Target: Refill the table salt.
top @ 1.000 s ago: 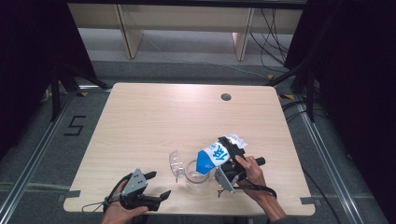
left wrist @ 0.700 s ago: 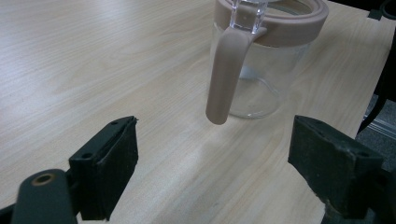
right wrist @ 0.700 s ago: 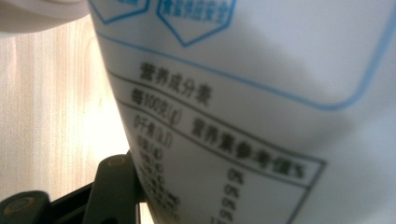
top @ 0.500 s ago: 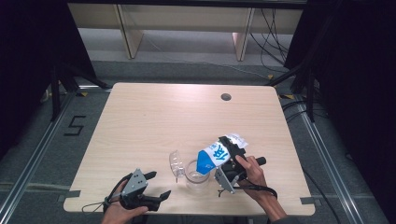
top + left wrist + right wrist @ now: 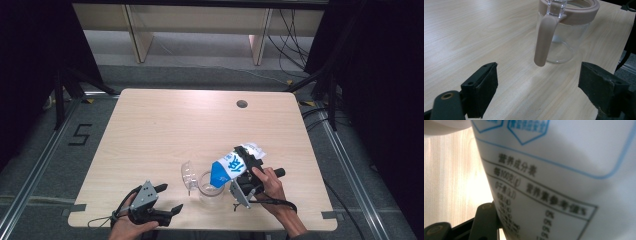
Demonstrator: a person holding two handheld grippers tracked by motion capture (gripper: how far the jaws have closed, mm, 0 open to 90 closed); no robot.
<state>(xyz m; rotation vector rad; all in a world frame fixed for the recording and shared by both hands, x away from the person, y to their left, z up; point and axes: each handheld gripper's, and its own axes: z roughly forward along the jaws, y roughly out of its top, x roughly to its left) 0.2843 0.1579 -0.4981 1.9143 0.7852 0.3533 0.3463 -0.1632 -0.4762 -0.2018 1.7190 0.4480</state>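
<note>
High view, right tongs point(image 5: 239, 176): clenched on a blue-and-white bag point(image 5: 231, 167), tipped mouth-down over the glass pitcher point(image 5: 210, 182).
Right gripper view, bag point(image 5: 564, 177): printed panel pressed against the one black jaw in sight; print blurred, unreadable.
Left tongs point(image 5: 169, 199): released, nothing between the jaws, resting low near the front edge, apart from the pitcher.
Left gripper view, pitcher point(image 5: 564, 32): upright, clear body, pinkish rim and handle point(image 5: 544, 40); handle faces the left tongs point(image 5: 537, 92). Contents: cannot tell.
Lid point(image 5: 188, 174): clear, hinged open at the pitcher's left.
Risk: pitcher stands unheld; a nudge from the bag could slide or tip it. A soft bag may sag and spill past the rim.
Tabletop point(image 5: 165, 125): pale wood grain, round cable hole point(image 5: 242, 104) at the far right.
Room: dark curtains at both sides, grey floor with rails, shelving beyond.
</note>
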